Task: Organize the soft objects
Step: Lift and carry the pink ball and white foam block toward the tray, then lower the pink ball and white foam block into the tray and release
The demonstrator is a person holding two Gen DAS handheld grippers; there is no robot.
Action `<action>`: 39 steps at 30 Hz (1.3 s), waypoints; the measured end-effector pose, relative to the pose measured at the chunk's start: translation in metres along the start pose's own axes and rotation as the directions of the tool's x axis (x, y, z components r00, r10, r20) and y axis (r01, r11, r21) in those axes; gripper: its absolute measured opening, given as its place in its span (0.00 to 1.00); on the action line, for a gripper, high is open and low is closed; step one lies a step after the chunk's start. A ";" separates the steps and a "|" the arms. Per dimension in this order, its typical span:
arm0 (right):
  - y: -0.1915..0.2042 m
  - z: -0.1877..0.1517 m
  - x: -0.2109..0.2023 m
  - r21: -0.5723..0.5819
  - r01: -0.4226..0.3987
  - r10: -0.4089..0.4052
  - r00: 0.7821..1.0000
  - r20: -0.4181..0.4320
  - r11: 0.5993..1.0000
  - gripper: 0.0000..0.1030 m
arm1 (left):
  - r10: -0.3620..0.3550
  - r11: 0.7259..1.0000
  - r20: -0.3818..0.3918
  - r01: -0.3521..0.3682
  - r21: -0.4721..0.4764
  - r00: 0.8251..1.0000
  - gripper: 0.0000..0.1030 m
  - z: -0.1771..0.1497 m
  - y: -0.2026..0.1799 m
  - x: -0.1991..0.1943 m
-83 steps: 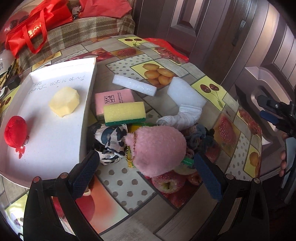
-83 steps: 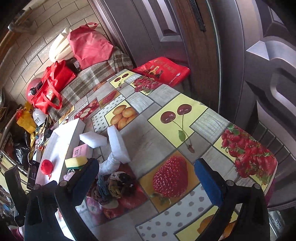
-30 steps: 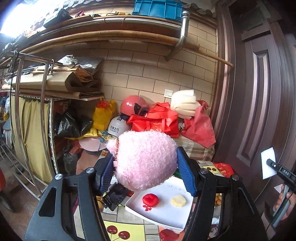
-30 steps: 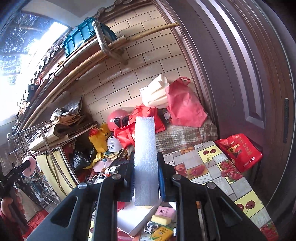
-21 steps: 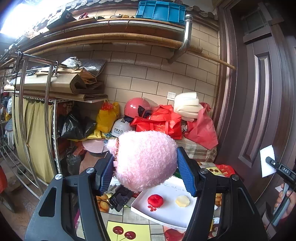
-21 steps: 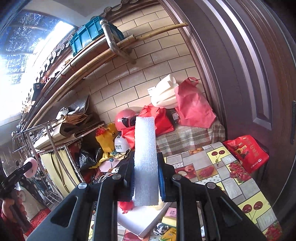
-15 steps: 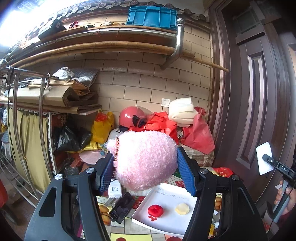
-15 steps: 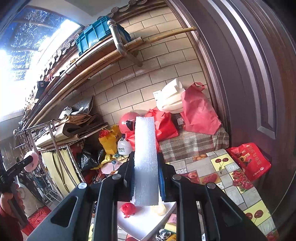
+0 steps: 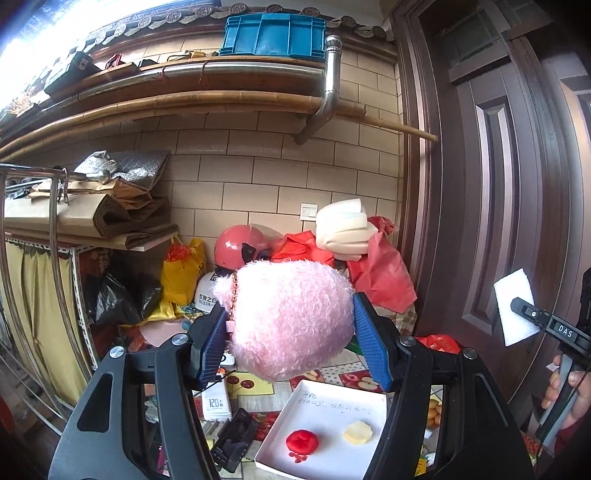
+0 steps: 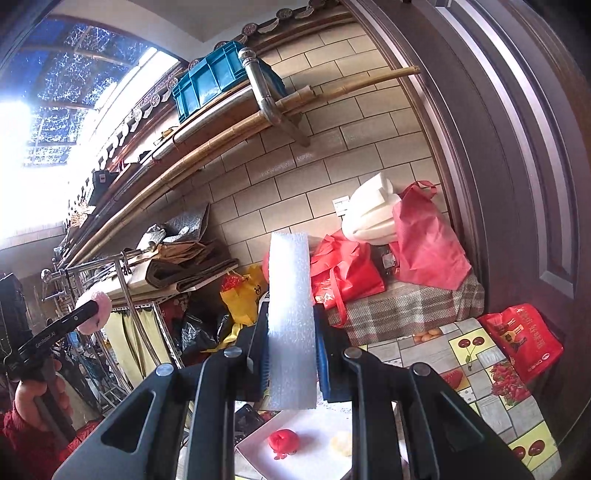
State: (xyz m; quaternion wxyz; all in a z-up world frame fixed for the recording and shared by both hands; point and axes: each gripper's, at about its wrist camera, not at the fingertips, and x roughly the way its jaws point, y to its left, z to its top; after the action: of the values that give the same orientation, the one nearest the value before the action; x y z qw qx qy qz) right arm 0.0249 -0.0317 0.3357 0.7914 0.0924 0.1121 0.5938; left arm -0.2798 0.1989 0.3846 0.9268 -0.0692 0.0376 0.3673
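White tray (image 9: 373, 400) now sits lower, below pink plush (image 9: 291, 319) and foam strip (image 10: 291, 317).

Tan brick wall (image 9: 280, 177), dark wooden door (image 9: 491, 192), blue crate (image 9: 273, 35) on high shelf, bright skylight (image 10: 55, 110).

Pink plush ball (image 9: 291, 317), white foam strip (image 10: 290, 317), white tray (image 9: 325, 428), fruit-patterned tablecloth (image 10: 480, 373).

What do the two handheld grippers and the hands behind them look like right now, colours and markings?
Both the left gripper and right gripper have glossy black plastic frames with silver rivets and ribbed blue finger pads. Seen side-on, the right gripper's black handle carries white "DAS" lettering; the left's reads roughly "GenRobot.AI". The left hand is bare, with a red knitted sleeve. No cables are visible.
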 end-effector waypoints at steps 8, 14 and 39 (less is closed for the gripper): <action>-0.002 -0.008 0.026 0.015 0.002 -0.001 0.999 -0.047 1.000 0.18 | -0.017 1.000 -0.036 0.017 -0.017 0.999 0.62 -0.009 0.005 0.028; -0.005 -0.021 0.050 0.029 -0.002 0.006 0.994 -0.108 1.000 0.18 | -0.034 0.999 -0.082 0.031 -0.036 0.996 0.62 -0.020 0.006 0.055; -0.023 -0.126 0.161 0.126 0.006 0.051 0.893 -0.448 0.992 0.18 | -0.121 0.992 -0.368 0.098 -0.080 0.922 0.62 -0.118 -0.007 0.211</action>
State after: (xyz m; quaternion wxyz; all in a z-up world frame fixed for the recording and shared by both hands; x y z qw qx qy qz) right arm 0.0529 0.1184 0.1977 0.7297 0.0030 0.3277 0.6001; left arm -0.1234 0.3180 0.2429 0.9194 -0.1674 0.1974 0.2962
